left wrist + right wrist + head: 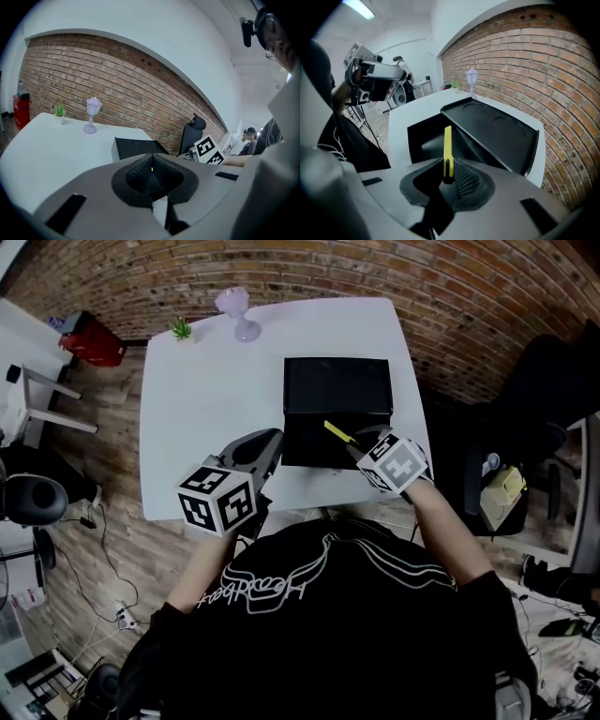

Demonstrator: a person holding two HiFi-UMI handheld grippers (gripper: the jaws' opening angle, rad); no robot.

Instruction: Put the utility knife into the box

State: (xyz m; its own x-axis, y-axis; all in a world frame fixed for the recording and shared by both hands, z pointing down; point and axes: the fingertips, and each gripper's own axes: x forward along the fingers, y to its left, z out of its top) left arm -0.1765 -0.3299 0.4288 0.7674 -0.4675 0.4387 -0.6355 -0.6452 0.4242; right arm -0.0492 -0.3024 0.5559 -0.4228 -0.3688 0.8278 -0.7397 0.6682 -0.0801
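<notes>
A black box sits open on the white table, its lid folded back toward the wall. My right gripper is at the box's near right corner, shut on the yellow utility knife. In the right gripper view the knife sticks out from between the jaws, over the box's hollow and beside the lid. My left gripper hovers just left of the box. Its pads meet with nothing between them, and the box lies ahead.
At the table's far edge stand a lilac goblet and a small green plant. A red object is on the floor at the left. A black office chair stands right of the table, against the brick wall.
</notes>
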